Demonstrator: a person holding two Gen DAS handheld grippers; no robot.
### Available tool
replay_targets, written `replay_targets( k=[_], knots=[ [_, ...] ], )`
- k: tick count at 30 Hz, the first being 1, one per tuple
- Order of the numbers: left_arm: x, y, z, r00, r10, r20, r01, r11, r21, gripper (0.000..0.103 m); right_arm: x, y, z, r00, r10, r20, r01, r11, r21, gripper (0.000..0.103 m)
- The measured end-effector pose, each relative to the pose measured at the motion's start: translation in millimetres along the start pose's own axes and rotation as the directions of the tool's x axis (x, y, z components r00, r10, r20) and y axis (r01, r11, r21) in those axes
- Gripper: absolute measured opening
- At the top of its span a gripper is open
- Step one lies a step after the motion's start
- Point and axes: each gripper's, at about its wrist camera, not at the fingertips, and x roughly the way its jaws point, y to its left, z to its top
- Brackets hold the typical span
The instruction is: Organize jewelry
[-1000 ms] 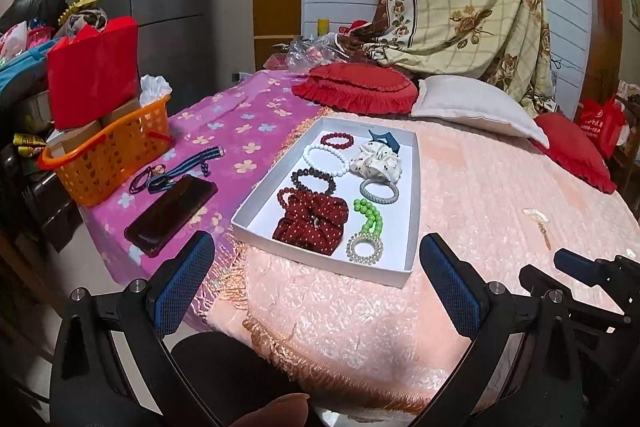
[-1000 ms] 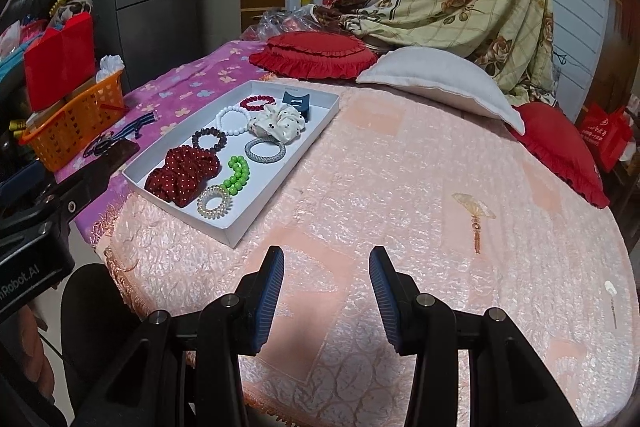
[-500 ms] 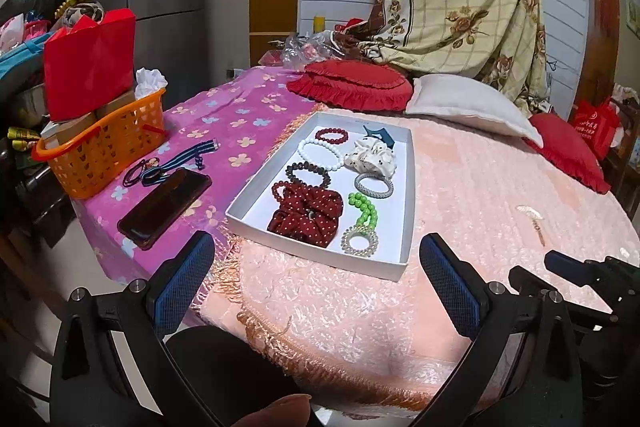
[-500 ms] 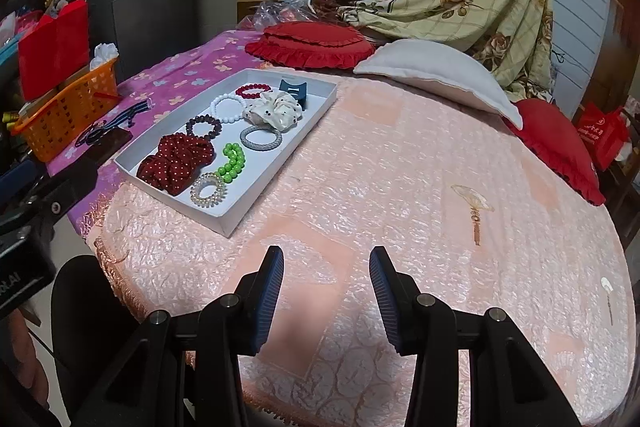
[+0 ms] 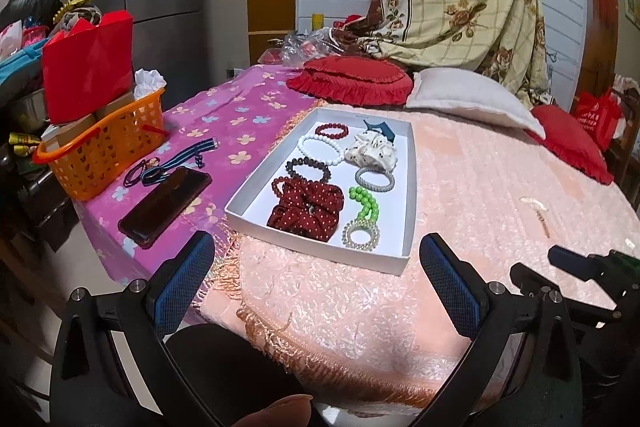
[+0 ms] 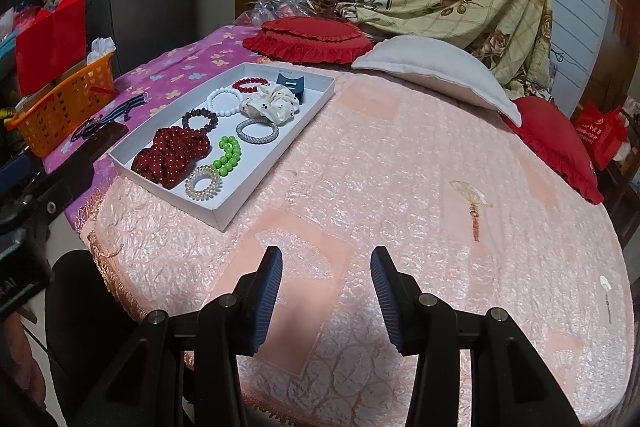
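1. Left hand-held gripper point(image 5: 316, 277): black frame, blue ribbed pads, jaws spread wide, nothing between them; hovering over the near fringe of the cloth.
2. Right hand-held gripper point(image 6: 326, 293): same build, jaws parted about halfway, empty, above bare cloth.
3. Worktop point(image 6: 400, 187): round, draped in glossy peach cloth point(image 5: 480, 187) with a crinkled, embossed weave and a tasselled hem; beside it a magenta cloth point(image 5: 240, 107) printed with flowers.
4. Tray point(image 5: 409, 187): shallow white cardboard rectangle, straight ahead of the left hand-held gripper and just beyond its tips; ahead and to the left of the right one, well apart.
5. In the tray, near end: dark red dotted fabric scrunchie point(image 5: 308, 211), ruffled; coiled clear spiral tie point(image 5: 360, 237); string of round green beads point(image 5: 366, 203).
6. Middle: brown faceted bead bracelet point(image 5: 308, 169), silvery mesh ring point(image 5: 375, 179).
7. Far end: white bead bracelet point(image 5: 320, 149), red bead bracelet point(image 5: 331, 131), cream dotted scrunchie point(image 5: 372, 151), dark blue clip point(image 5: 380, 127).
8. Left of the tray on the magenta cloth: glossy dark phone point(image 5: 164, 205), striped strap point(image 5: 180, 159), orange plastic lattice basket point(image 5: 100, 147).
9. Beyond the tray: frilled red cushion point(image 5: 352, 79), plain white pillow point(image 5: 472, 99).
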Motion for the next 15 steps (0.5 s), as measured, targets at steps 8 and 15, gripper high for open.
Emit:
replay_targets(
  k=[8,15],
  knots=[
    [8.2,-3.3,-6.7,0.998,0.054,-0.031,-0.054,0.998,0.018,0.102,-2.6,-0.3,-0.2,1.0,-0.004,0.022,0.004,1.0,0.003,0.06],
    [9.8,-4.2,-8.1,0.997,0.06,-0.039,-0.059,0.998,0.025,0.102,-1.5,-2.2,-0.7,1.0,0.005,0.014,-0.005,1.0,0.006,0.06]
  ],
)
